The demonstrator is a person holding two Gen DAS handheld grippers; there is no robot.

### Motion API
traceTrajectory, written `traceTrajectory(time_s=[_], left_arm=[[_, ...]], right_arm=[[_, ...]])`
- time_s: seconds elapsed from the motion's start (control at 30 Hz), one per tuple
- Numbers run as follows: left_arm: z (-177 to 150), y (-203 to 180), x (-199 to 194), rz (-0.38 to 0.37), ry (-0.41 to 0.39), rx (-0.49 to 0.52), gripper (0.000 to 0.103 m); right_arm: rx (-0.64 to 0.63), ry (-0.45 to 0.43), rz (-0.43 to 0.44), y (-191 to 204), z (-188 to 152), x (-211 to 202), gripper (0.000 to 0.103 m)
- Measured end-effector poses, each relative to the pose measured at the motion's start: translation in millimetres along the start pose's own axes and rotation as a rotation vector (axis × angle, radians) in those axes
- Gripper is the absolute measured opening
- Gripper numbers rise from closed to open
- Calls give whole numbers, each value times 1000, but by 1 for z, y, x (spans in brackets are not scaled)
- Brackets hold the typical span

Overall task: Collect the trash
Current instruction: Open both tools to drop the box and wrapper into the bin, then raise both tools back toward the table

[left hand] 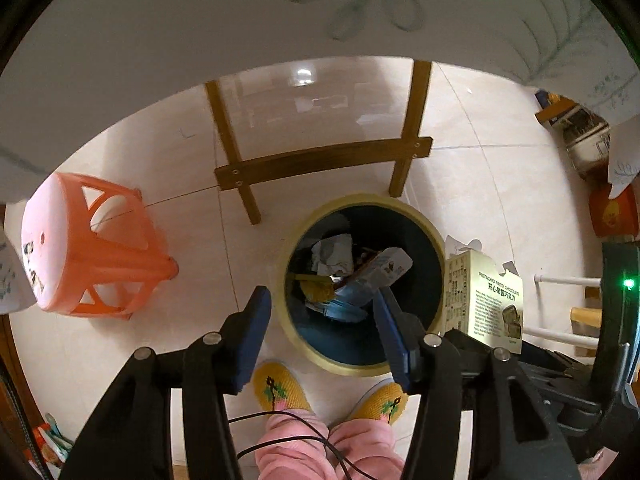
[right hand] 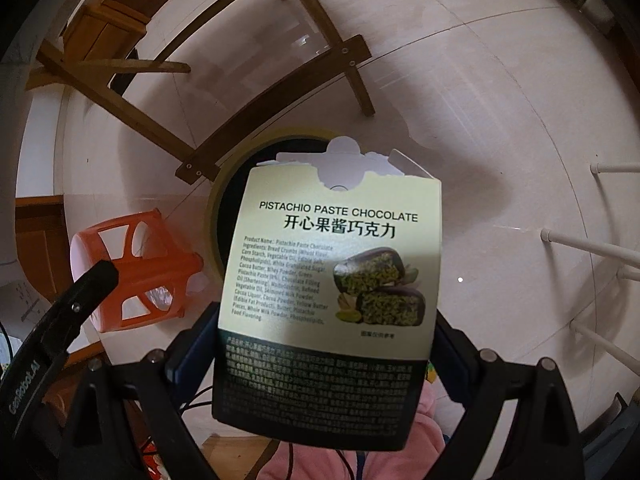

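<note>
Both grippers point down at the floor (left hand: pixel 500 184) over the trash bin (left hand: pixel 416 216), which stands near the wooden chair legs (left hand: pixel 320 160).

Left gripper (left hand: pixel 324 320): jaws stand partly apart, nothing between the pads. I look straight through the gap into the bin. Inside lie crumpled paper (left hand: pixel 332 252), a small carton (left hand: pixel 384 268) and other wrappers (one bluish, one yellowish, hard to name). So part of the collecting reads as done.

Right gripper (right hand: pixel 320 344): jaws closed on the pistachio chocolate box (right hand: pixel 336 264), clamped by its dark lower end, torn flap pointing away from me. In the left wrist view the box hangs just beside the bin's right rim, not over the opening yet. In the right wrist view it covers most of the bin.

Left to do, as I judge it: carry the box over the opening and let it go. Whether more trash waits elsewhere I cannot tell from here.

Orange stool (left hand: pixel 92 248) lies tipped on the floor to the left of the bin. The person's yellow slippers (left hand: pixel 280 388) stand at the bin's near rim.
</note>
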State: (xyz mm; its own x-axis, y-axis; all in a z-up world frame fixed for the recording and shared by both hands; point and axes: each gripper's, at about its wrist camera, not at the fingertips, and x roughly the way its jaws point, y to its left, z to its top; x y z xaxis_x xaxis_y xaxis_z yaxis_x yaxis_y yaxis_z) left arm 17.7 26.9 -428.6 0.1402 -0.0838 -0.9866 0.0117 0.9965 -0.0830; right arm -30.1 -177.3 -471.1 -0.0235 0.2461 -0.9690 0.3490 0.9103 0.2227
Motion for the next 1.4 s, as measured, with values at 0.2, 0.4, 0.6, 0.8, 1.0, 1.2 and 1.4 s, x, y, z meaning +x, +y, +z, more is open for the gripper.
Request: traceTrajectory(time_s=[0.2,0.4,0.6,0.8,1.0,1.2,1.4], left_arm=[[-8,24,-17,22,-35,-55,52],[-10,42,-31,33,-55,-101,52],[-8,50,-41,37,-80,-128,52],[-5,49,-55,25,-89,-150,52],[1,44,-87,20,-119,-155,52],[8,40,-137,22,-154,-154,52],[13,32,-199,21,-194,-156,55]], right_arm=[[-33,8,12,21,5,7,96],[-51,-66,24,40,14,3,98],[-71,-113,5,49,19,1,98],[-88,-129,14,53,17,-12,98],[-97,-134,26,59,13,-35,98],[-114,-152,52,71,5,-77,98],[-138,-181,84,83,-1,-139,98]])
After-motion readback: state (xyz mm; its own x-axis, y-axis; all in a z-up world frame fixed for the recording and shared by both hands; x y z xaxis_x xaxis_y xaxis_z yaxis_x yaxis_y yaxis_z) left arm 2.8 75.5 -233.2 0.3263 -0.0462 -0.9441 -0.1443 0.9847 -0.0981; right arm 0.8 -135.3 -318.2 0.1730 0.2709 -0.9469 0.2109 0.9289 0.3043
